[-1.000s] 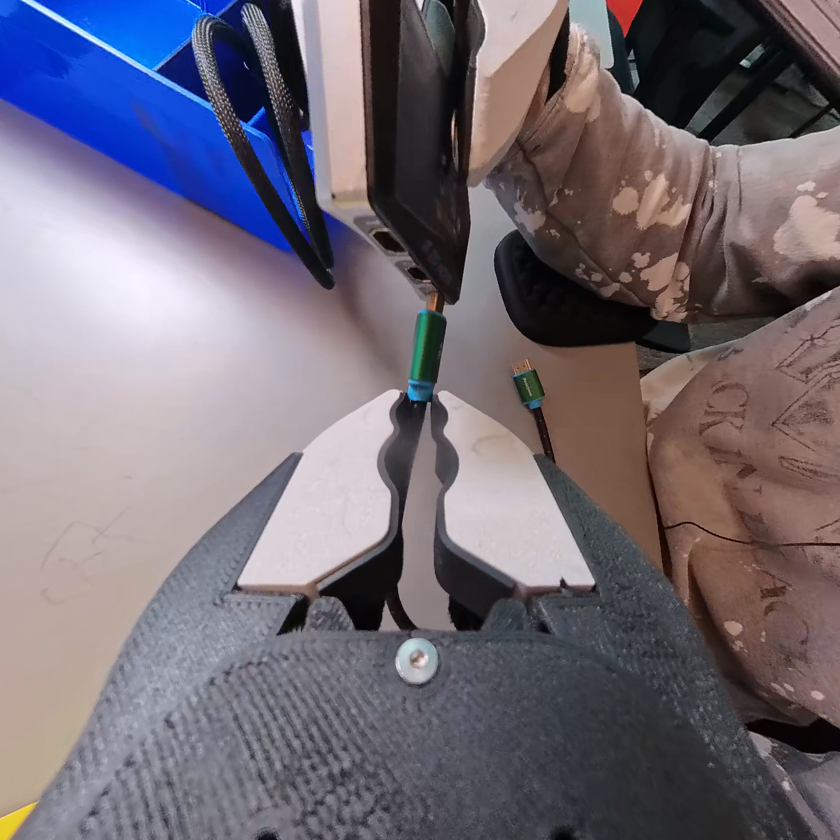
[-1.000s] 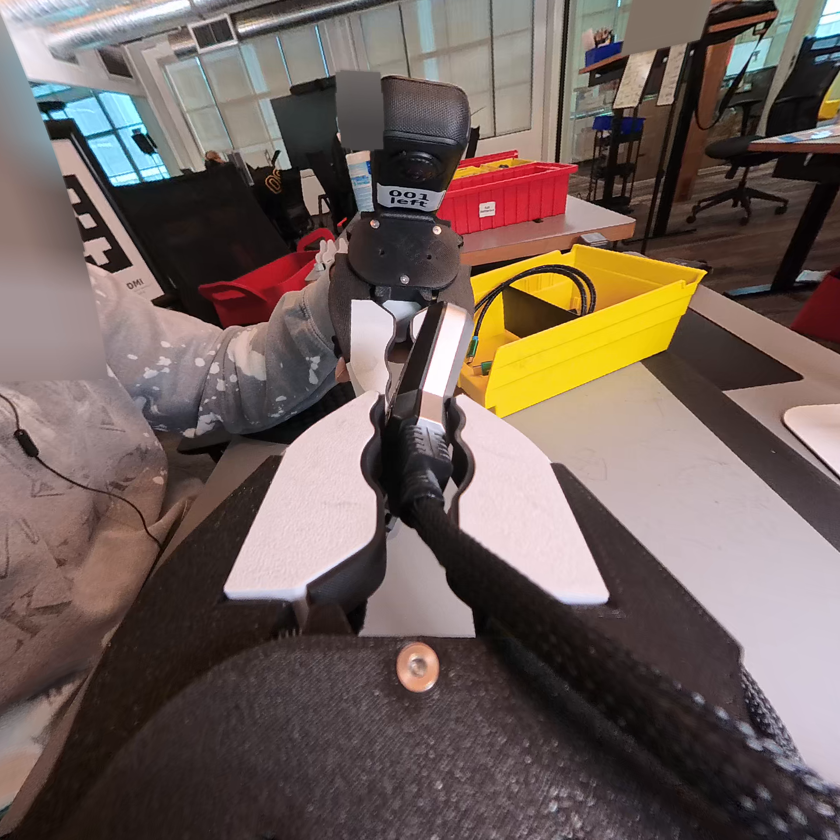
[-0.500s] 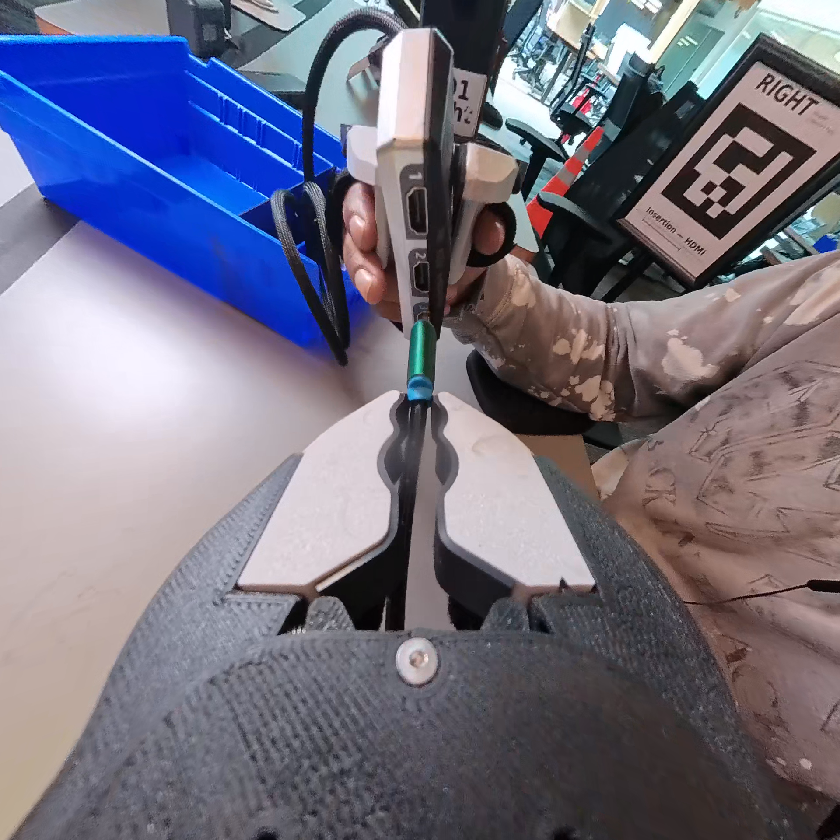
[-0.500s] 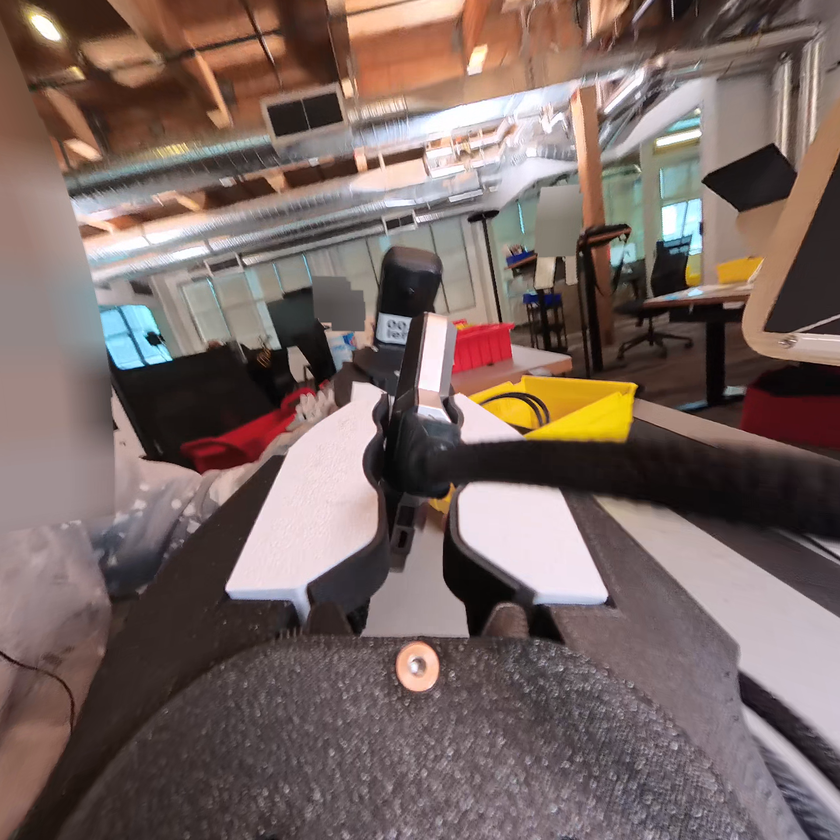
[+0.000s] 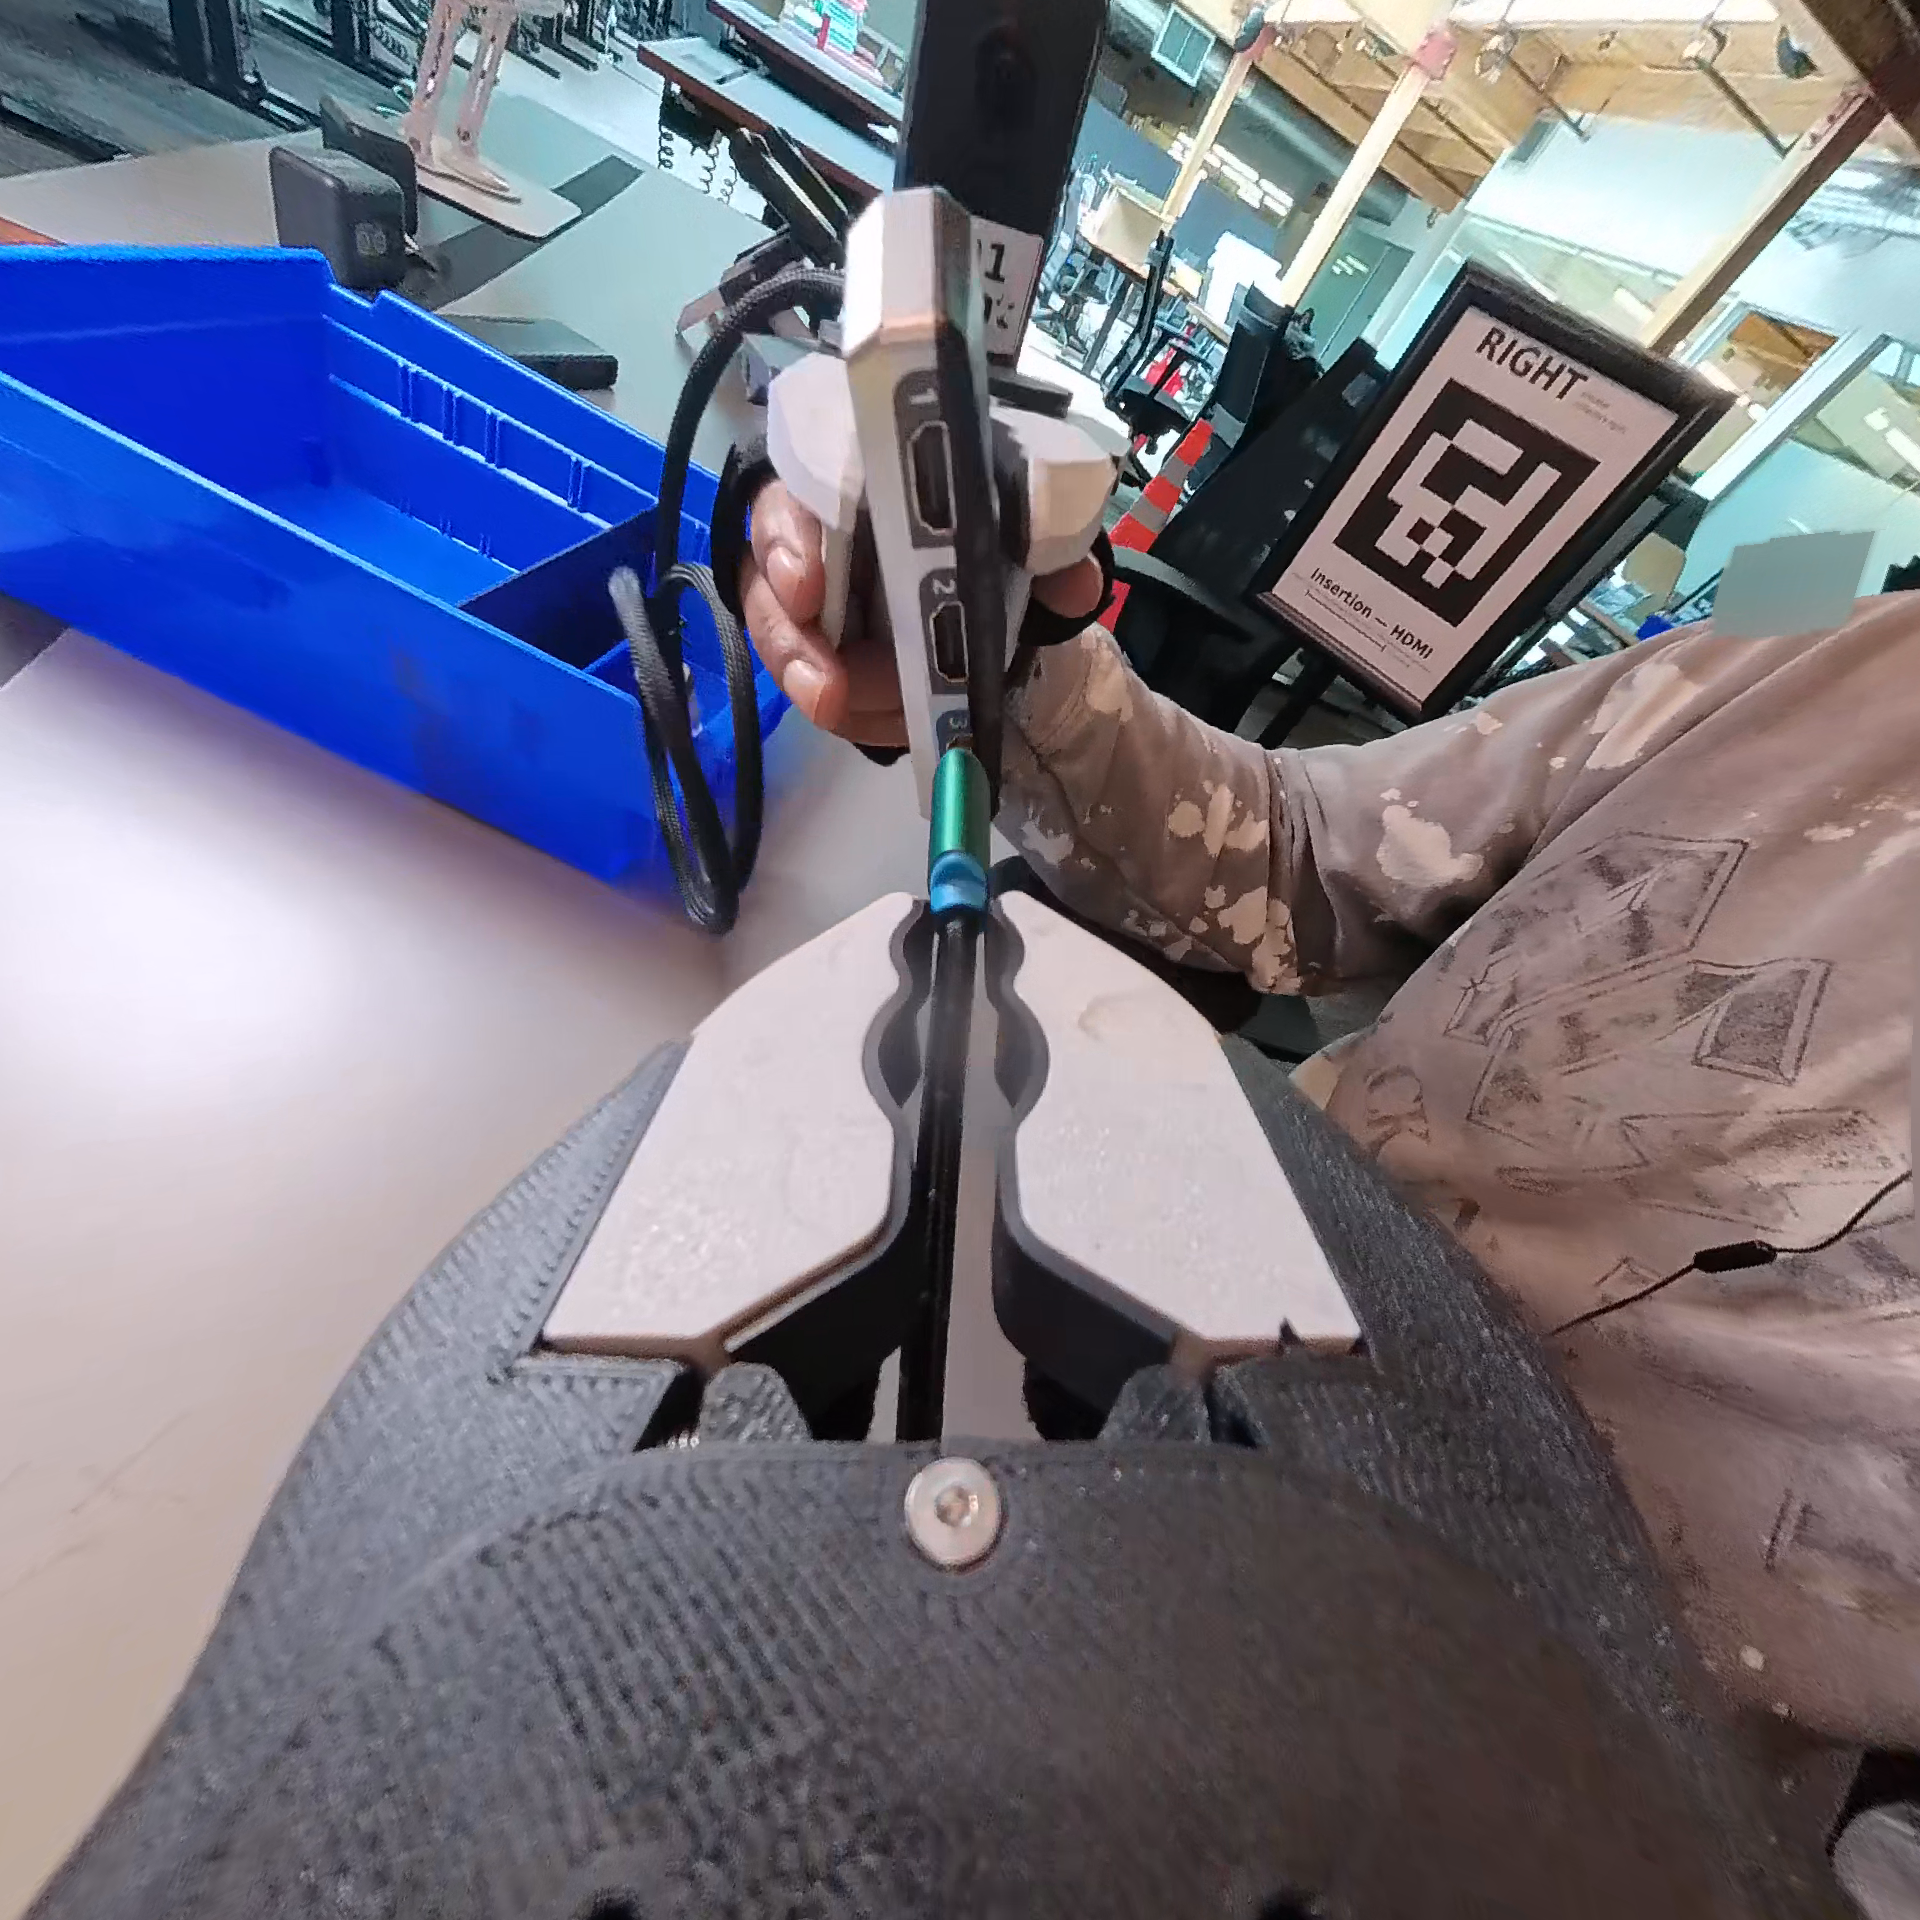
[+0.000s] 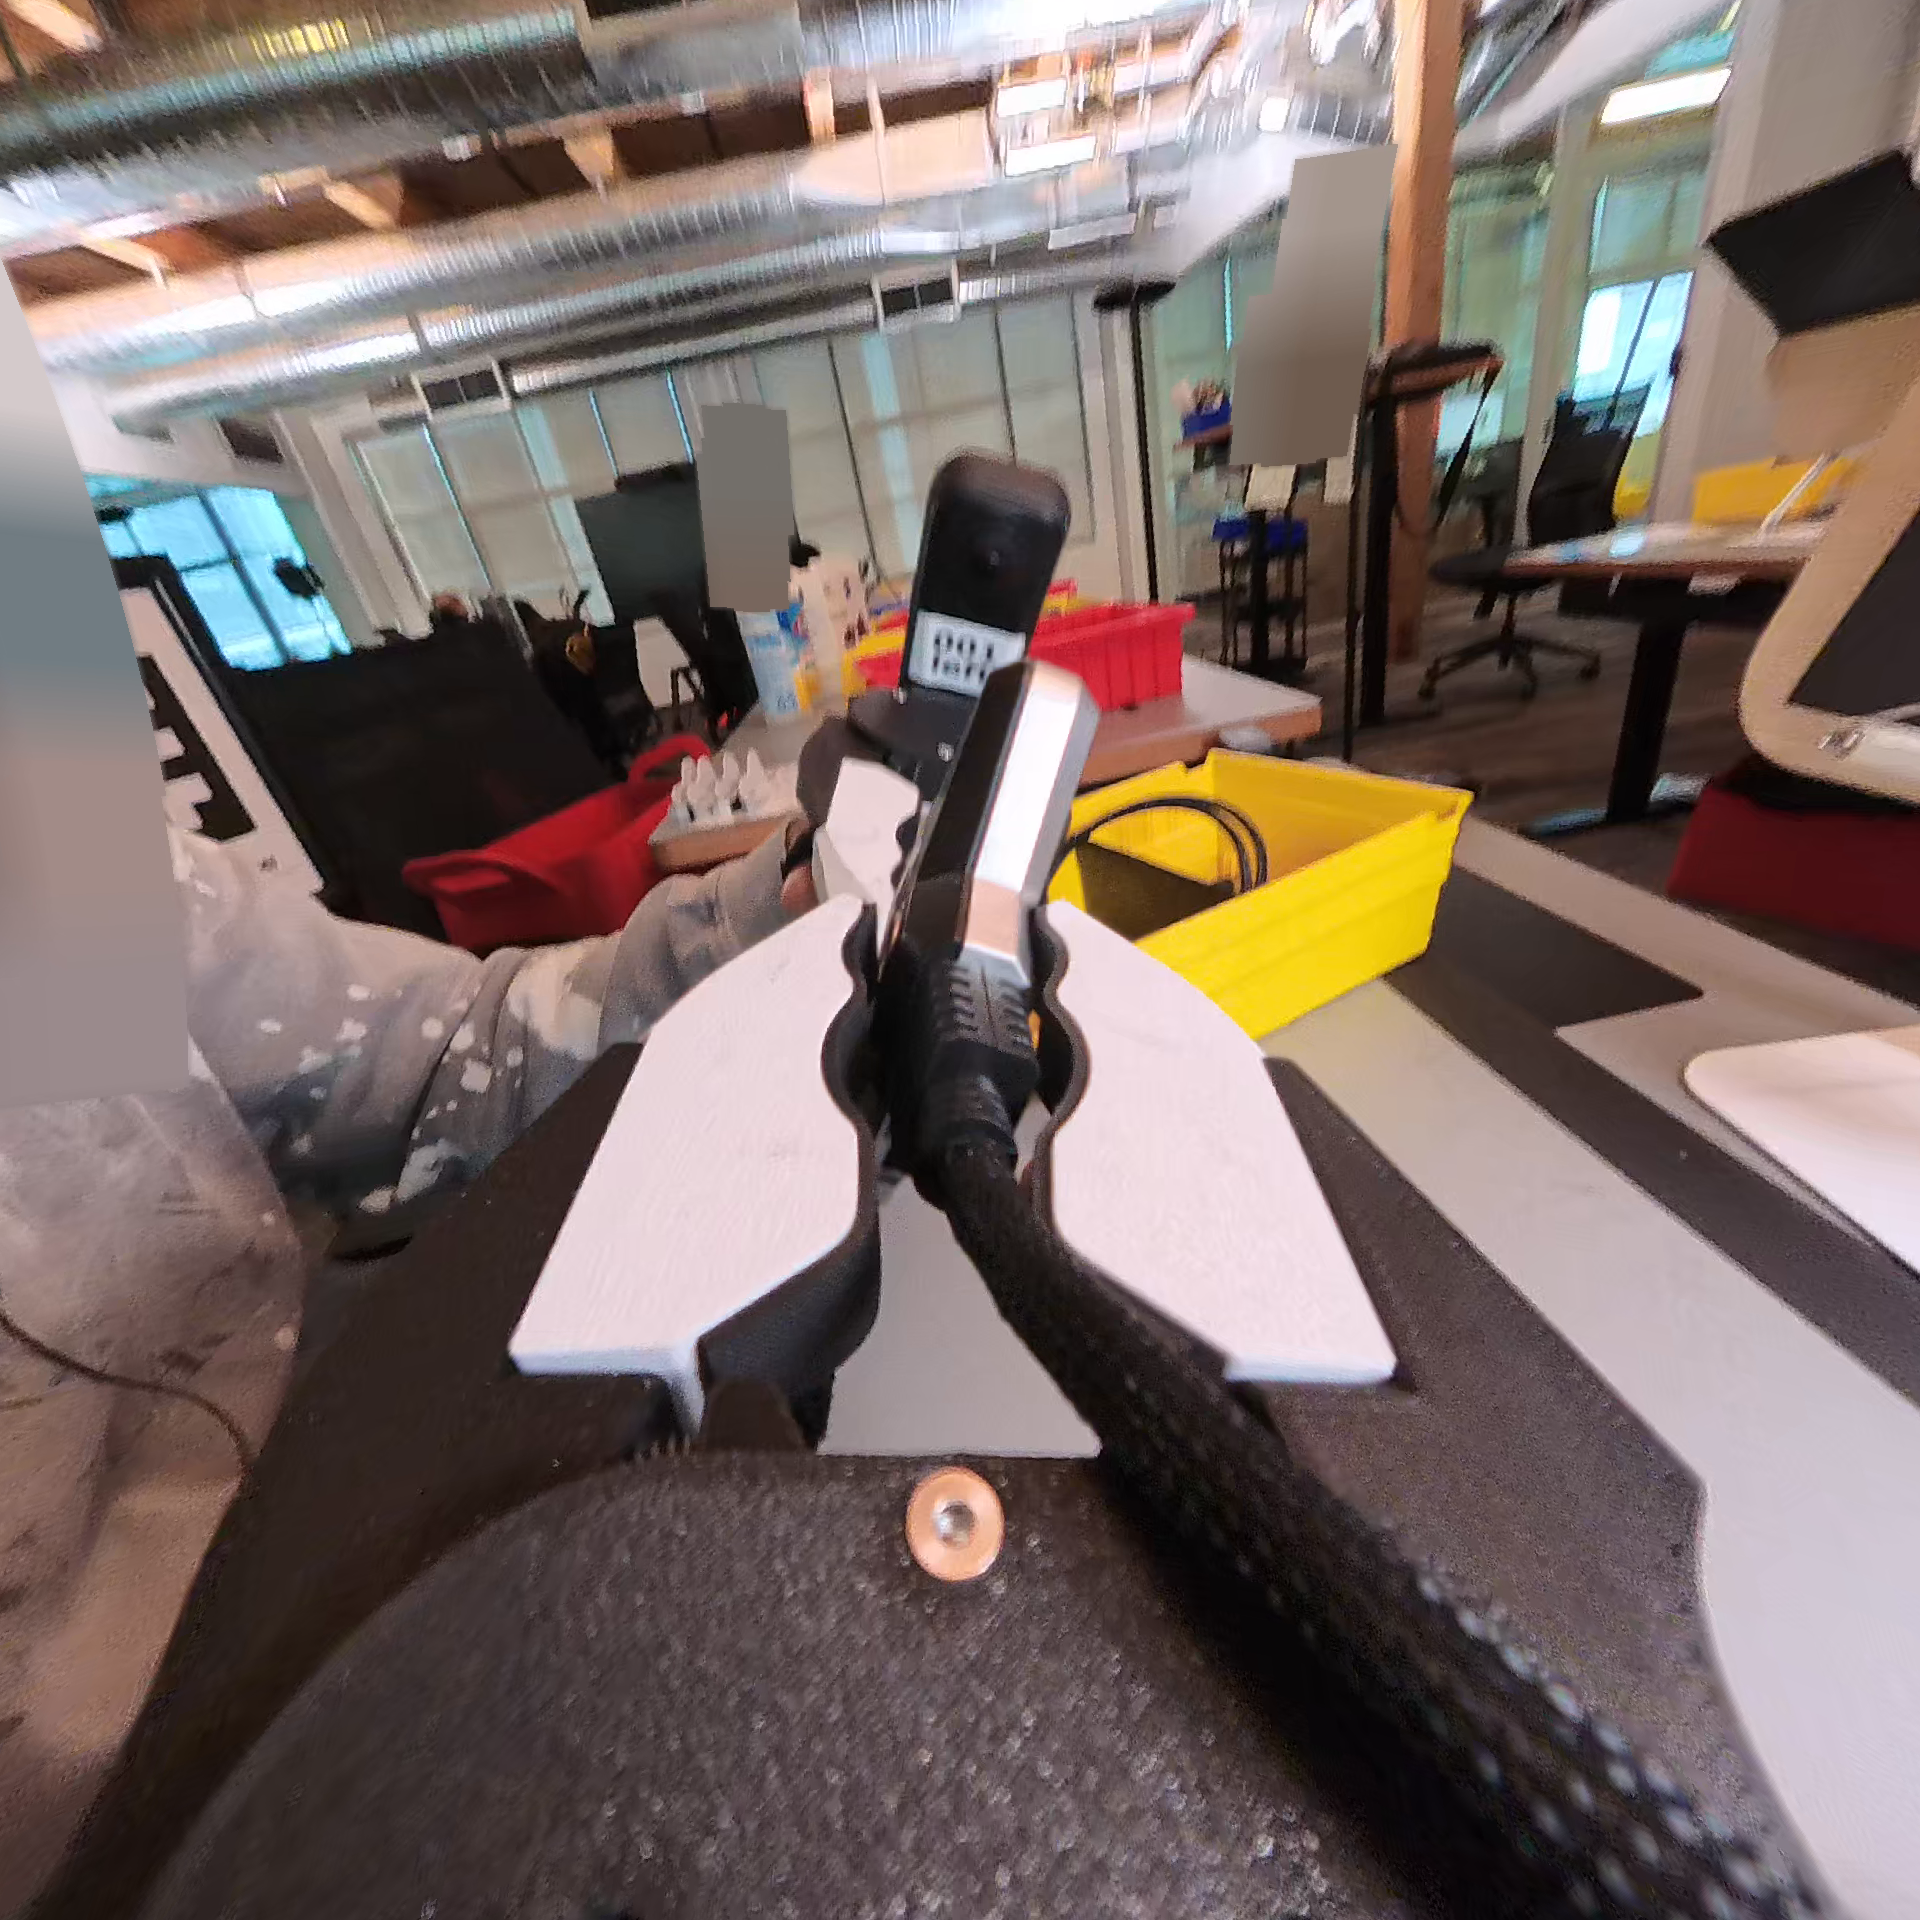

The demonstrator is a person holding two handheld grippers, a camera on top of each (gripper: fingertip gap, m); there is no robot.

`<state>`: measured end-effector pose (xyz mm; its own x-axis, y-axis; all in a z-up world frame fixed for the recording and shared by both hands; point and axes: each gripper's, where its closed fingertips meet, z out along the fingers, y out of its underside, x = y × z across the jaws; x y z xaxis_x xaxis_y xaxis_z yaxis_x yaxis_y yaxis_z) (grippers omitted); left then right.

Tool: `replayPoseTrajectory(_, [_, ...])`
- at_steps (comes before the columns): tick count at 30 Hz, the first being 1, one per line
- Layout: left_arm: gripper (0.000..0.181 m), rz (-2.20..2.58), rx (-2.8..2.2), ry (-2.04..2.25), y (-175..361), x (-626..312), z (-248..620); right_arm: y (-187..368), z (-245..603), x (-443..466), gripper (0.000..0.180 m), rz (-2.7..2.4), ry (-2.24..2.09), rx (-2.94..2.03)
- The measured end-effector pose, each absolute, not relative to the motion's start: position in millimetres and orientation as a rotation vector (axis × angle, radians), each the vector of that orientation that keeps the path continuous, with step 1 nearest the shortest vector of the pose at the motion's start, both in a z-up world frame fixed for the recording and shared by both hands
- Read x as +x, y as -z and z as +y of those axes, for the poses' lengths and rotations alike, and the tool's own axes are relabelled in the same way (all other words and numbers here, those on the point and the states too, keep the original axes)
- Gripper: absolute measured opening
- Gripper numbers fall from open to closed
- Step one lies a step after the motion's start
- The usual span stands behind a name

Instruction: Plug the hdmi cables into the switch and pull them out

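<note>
My left gripper (image 5: 956, 914) is shut on a thin black HDMI cable just behind its green plug (image 5: 958, 810) with a blue collar. The plug's gold tip meets the lowest port of the silver switch (image 5: 904, 416); how deep it sits I cannot tell. The two upper ports are empty. My right gripper (image 6: 956, 925) is shut on the switch (image 6: 1023, 790) and holds it upright above the table. A thick black braided cable (image 6: 1143, 1351) leaves the switch's near end and loops down (image 5: 665, 748) beside the bin. The left gripper shows behind the switch in the right wrist view.
A blue bin (image 5: 312, 499) stands at the left on the grey table. A yellow bin (image 6: 1330, 862) with cables stands to the right of the switch. The person's sleeve and torso (image 5: 1558, 935) fill the right. A marker sign (image 5: 1455, 499) stands behind.
Both grippers have lifted and tilted up together. The switch has turned so its port side faces my left gripper. The green plug has stayed at the lowest port.
</note>
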<state>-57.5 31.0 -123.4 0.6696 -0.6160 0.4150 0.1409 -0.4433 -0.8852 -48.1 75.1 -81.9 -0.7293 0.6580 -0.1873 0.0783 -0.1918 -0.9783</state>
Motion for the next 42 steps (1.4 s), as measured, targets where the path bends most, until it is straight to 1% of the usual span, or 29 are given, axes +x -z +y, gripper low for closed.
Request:
replayPoseTrajectory(5, [0.010,0.392,-1.849,0.878,122.0,-57.2,28.4,100.7,60.2,-44.1,0.026,-1.869,-1.948,-0.899])
replayPoseTrajectory(11, [0.010,0.385,-1.884,0.840,124.3,-55.7,29.7,104.6,55.0,-46.9,0.024,-1.885,-1.939,-0.908])
replayPoseTrajectory(16, [0.010,0.403,-1.956,0.824,136.4,-49.7,31.8,110.6,53.9,-45.7,0.023,-1.928,-1.929,-0.915])
replayPoseTrajectory(21, [0.010,0.404,-1.909,0.836,131.9,-50.6,34.3,108.2,55.9,-46.3,0.023,-1.915,-1.909,-0.902])
replayPoseTrajectory(25, [0.011,0.420,-1.936,0.731,136.7,-57.3,35.6,110.6,57.4,-52.1,0.023,-1.896,-1.863,-0.909])
replayPoseTrajectory(29, [0.012,0.404,-1.919,0.719,134.5,-59.3,37.7,97.3,65.4,-53.9,0.028,-1.796,-1.915,-0.925])
replayPoseTrajectory(33, [0.011,0.420,-1.913,0.700,135.4,-54.3,40.4,93.8,65.4,-47.6,0.026,-1.817,-1.870,-0.882])
replayPoseTrajectory(38, [0.025,0.357,-1.856,0.601,111.2,-67.8,34.8,86.1,65.0,-38.3,0.026,-1.852,-1.809,-0.835])
replayPoseTrajectory(42, [0.027,0.247,-1.873,0.376,96.2,-108.3,18.6,81.5,72.7,-33.7,0.026,-1.839,-1.794,-0.831])
